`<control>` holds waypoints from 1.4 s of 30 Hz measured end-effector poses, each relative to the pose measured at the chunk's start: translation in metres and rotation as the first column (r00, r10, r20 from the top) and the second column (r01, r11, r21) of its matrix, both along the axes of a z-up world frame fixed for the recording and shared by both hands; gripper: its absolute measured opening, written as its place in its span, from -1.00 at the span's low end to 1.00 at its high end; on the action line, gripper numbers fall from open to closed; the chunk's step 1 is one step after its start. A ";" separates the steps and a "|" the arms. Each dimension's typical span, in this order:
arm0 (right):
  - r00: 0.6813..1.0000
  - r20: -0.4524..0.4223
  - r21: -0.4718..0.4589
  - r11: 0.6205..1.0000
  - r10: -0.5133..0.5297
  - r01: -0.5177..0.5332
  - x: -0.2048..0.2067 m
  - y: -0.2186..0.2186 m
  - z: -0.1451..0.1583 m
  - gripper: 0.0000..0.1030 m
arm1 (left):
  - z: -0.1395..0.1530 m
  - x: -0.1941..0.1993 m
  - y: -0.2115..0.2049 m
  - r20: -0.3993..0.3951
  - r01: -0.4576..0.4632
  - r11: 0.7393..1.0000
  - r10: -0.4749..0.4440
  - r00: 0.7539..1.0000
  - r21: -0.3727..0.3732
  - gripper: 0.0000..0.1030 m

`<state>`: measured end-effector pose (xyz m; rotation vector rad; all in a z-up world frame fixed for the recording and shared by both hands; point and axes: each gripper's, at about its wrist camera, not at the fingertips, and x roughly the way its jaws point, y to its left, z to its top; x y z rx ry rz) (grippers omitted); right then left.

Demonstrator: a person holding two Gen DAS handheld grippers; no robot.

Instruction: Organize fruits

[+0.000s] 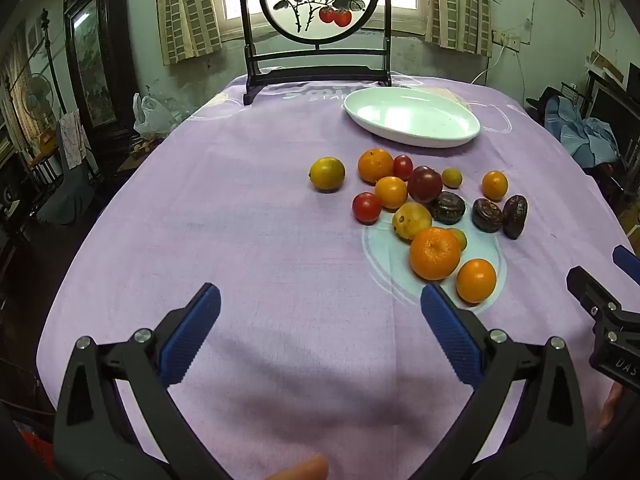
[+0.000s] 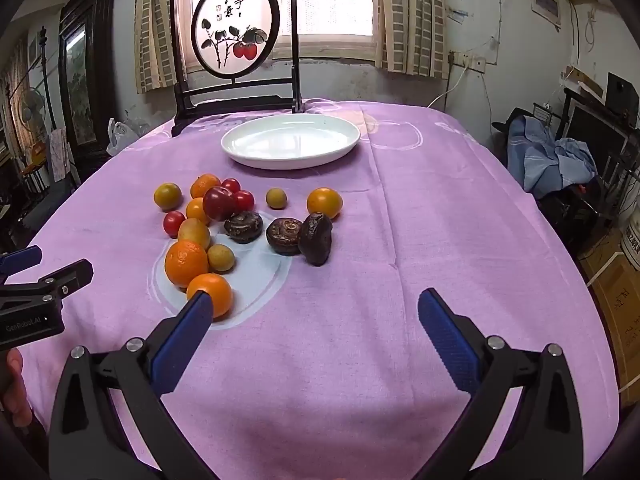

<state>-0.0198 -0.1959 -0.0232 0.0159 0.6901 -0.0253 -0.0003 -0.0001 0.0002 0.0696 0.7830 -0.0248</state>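
A loose cluster of small round fruits (image 2: pixel 208 224), orange, yellow, red and wrinkled dark brown, lies on the lilac tablecloth (image 2: pixel 400 240), near the middle. Behind it rests an oval white ceramic plate (image 2: pixel 352 136). The left gripper (image 1: pixel 320 308) and the right gripper (image 2: pixel 312 312) both hover above the cloth with jaws spread wide, holding nothing.
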 end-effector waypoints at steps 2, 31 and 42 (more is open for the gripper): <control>1.000 -0.001 -0.005 1.000 0.001 -0.001 0.000 0.001 0.000 0.97 | 0.000 -0.001 0.000 0.001 -0.001 1.000 0.001 1.000 -0.002 0.96; 0.999 -0.030 -0.032 0.999 0.013 -0.014 0.007 0.008 -0.002 0.97 | 0.003 0.002 -0.001 -0.001 0.015 1.000 -0.015 1.000 -0.003 0.96; 0.999 -0.031 -0.040 0.999 0.018 -0.020 0.007 0.008 -0.002 0.97 | 0.001 0.003 -0.002 -0.013 0.024 1.000 -0.024 1.000 -0.018 0.96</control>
